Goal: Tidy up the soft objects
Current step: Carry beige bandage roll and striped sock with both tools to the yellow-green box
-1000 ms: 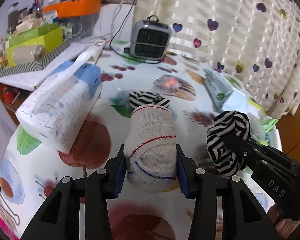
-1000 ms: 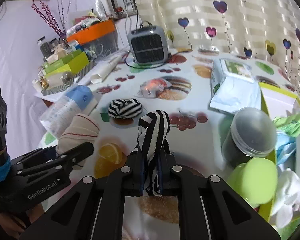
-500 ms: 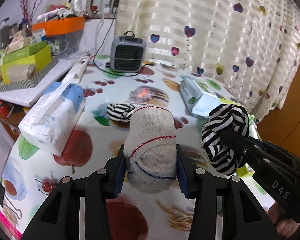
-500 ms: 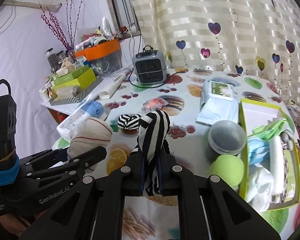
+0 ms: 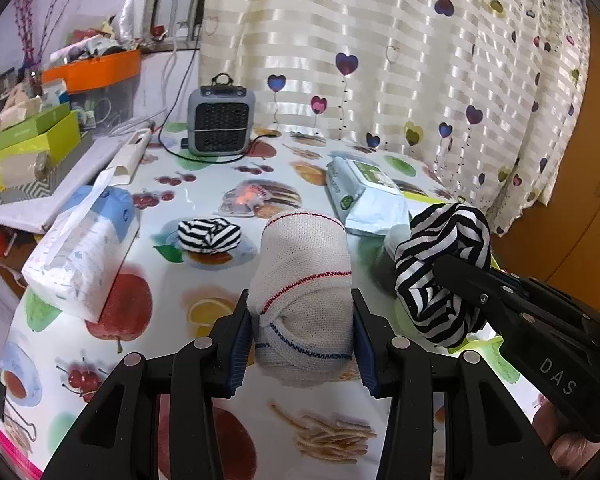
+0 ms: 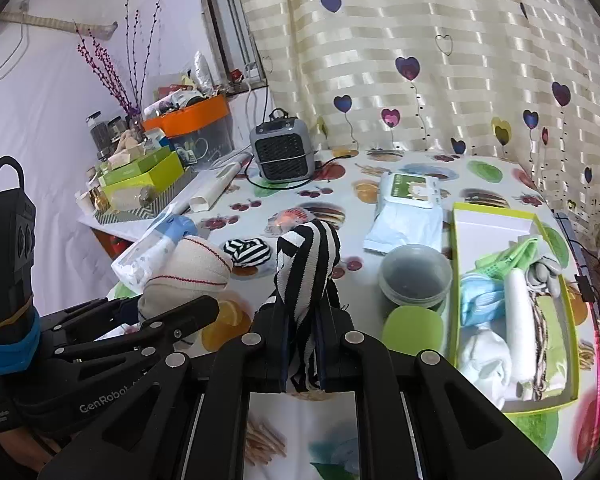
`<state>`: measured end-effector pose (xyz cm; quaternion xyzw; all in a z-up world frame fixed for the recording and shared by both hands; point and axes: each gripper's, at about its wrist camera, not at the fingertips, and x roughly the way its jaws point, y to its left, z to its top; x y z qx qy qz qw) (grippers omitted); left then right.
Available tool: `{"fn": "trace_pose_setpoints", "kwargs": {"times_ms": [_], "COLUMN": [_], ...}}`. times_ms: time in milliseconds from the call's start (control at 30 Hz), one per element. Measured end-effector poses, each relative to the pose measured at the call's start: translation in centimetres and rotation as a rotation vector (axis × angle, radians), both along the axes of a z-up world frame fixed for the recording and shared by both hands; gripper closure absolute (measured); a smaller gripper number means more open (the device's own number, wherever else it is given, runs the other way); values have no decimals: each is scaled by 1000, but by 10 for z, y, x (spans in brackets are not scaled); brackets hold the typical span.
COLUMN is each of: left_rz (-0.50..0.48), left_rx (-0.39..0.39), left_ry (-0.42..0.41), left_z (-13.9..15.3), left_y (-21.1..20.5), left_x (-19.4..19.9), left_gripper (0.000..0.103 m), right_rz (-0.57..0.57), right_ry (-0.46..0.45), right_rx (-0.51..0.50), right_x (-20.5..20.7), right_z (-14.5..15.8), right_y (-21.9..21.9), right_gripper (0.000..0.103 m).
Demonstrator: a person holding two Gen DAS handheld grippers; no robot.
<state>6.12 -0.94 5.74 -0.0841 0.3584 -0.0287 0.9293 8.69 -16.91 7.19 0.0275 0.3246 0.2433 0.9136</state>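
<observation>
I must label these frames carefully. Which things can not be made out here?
- Right wrist view: lower part of the green box, hidden under piled cloths.
- Left wrist view: same box, hidden behind the striped sock in the right hand-held gripper.
- Both views: wet-wipes pack print, too small.

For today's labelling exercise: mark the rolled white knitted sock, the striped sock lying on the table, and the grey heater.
rolled white knitted sock [image 5: 304, 280], left wrist view, mid-roll
black-and-white striped sock bundle [image 5: 209, 235], left wrist view, centre
small grey heater [image 6: 283, 154], right wrist view, front grille
</observation>
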Motion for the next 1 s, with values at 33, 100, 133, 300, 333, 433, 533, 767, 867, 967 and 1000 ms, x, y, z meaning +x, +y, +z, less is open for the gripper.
{"fn": "trace_pose_setpoints", "kwargs": {"times_ms": [33, 100, 133, 300, 333, 433, 533, 767, 867, 967, 1000], "left_rz": [-4, -13, -18, -41, -46, -62, -80, -131, -147, -158, -161], "left_rx": [1, 4, 5, 10, 11, 13, 13, 11, 11, 12, 12], "left_ry": [-1, -3, -4, -8, -8, -10, -11, -7, -9, -11, -12], "left_z": [0, 1, 2, 4, 4, 5, 5, 3, 4, 5, 5], "left_y": [-2, -6, -7, -20, -23, -31, -41, -65, -73, -78, -80], "left_x": [1, 2, 3, 6, 7, 10, 13, 20, 24, 28, 29], "left_gripper": [60, 60, 60, 60, 60, 60, 60, 60, 60, 60, 60], "right_rz": [-4, -11, -15, -49, -55, -84, -120, -191, -211, -231, -236], "right_ry": [-1, -4, -5, -12, -14, -21, -20, -12, -13, -12, -11], "right_rx": [3, 5, 7, 16, 17, 21, 22, 29, 29, 31, 31], "right_x": [0, -1, -1, 0, 0, -1, 0, 3, 5, 7, 8], "right_z": [0, 1, 1, 3, 3, 5, 5, 2, 2, 1, 1], "right_y": [-3, -7, -10, -28, -31, -46, -62, -94, -103, -111, -114], "right_gripper": [93, 93, 93, 93, 93, 93, 93, 93, 93, 93, 93]}}
